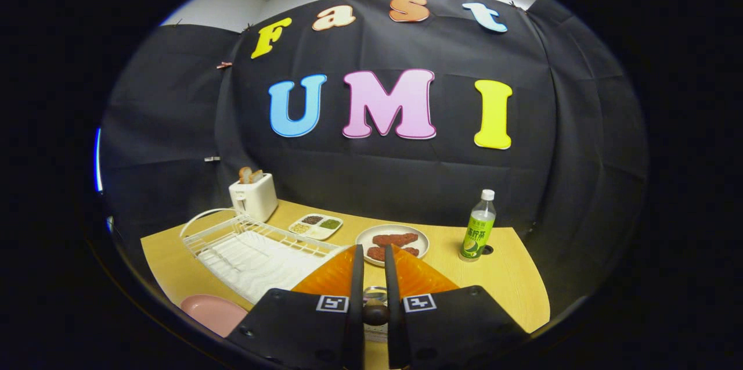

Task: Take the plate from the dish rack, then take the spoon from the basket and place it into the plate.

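My gripper (372, 251) hangs above the wooden table (511, 283), its two fingers drawn close together. Low in the narrow gap between them sits the spoon (376, 313), seen as a dark rounded end with a bit of shiny metal above it, and both fingers press on it. The pink plate (212, 311) lies flat on the table to the left of the fingers, near the front edge and just in front of the white dish rack (249, 254). The rack's slots hold nothing. A sliver of something white (374, 332) shows under the fingers; I cannot tell what it is.
A white toaster (253, 196) with bread stands behind the rack. Beyond the fingers are a divided white tray (316, 226) of grains and a white plate (363, 239) with meat pieces. A green drink bottle (479, 230) stands at the right.
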A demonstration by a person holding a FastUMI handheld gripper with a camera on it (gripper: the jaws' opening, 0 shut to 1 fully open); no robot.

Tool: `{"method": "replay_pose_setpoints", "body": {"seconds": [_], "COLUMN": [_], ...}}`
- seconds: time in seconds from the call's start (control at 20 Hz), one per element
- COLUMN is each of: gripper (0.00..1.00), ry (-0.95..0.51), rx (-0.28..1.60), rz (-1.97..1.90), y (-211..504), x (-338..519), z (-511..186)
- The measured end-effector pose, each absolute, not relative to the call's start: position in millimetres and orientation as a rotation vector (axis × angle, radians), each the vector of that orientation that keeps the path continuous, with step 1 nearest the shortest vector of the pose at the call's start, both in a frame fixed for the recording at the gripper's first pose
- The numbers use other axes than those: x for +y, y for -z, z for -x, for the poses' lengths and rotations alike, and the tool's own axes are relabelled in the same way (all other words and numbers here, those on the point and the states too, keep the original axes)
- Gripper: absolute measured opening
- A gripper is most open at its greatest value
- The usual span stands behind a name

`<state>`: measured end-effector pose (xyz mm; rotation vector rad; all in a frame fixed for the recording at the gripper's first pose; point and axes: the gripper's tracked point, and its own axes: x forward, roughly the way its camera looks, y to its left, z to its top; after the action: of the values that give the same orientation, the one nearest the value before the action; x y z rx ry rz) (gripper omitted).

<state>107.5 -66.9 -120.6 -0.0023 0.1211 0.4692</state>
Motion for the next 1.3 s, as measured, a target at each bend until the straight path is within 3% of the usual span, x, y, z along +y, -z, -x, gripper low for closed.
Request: {"method": "replay_pose_setpoints", "body": {"seconds": [0.3, 0.7, 1.3], "gripper": [0.19, 0.19, 0.19], "ry": [-0.656, -0.853, -0.906], "rx": [0.127, 0.271, 0.320], "rz": [-0.006, -0.079, -0.027], "y": [88.9, 171.0, 236.9], "x": [-5.6, 109.5, 156.2], "z": [-35.4, 33.7, 53.9]}}
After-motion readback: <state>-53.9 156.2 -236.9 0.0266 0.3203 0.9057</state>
